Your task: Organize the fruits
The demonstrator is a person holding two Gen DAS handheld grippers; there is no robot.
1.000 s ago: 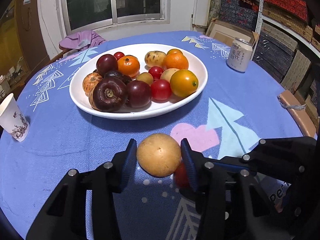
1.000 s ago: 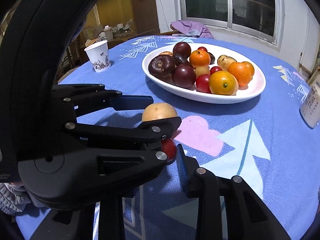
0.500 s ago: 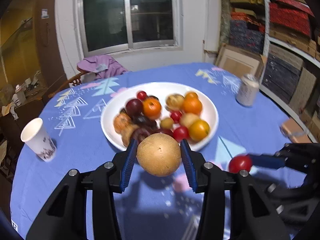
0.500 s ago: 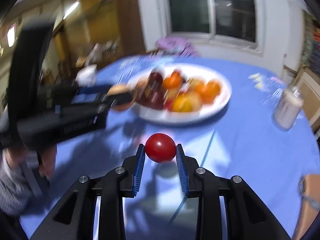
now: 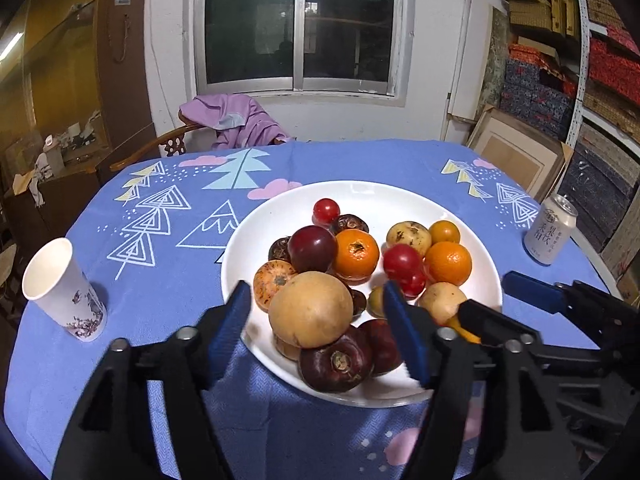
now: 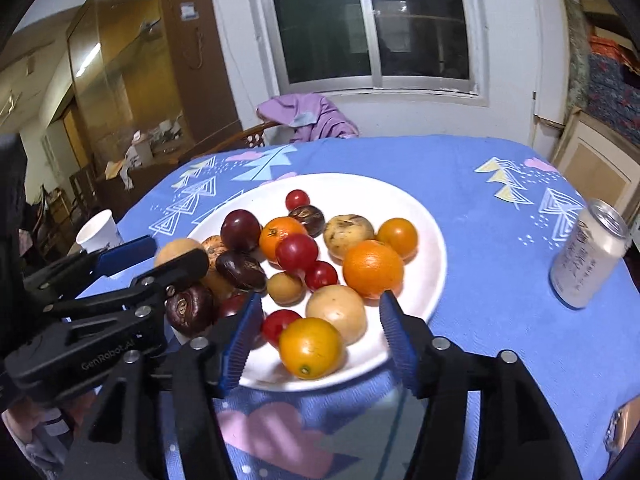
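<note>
Both sets of ribbed blue jaws have just been opening. The left gripper (image 5: 316, 332) stands clear of the smooth tan round fruit (image 5: 310, 310) resting on the pile between its jaws. The right gripper (image 6: 318, 334) holds nothing; beyond it, a glossy red tomato (image 6: 296, 253) sits on the glazed white plate (image 6: 430, 232), partly hidden by the left gripper's arm.

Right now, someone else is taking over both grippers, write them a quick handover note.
Left gripper: open, jaws just widened; the tan round fruit sits between them on the pile, pads clear of it.
Right gripper: open, jaws just widened, holding nothing; a red tomato lies on the pile.
White plate: carries all the fruit in view.
Done: both fruits released over the plate.
Left: draw both grippers back; check the tan fruit stays put, and look for strays out of view.
</note>
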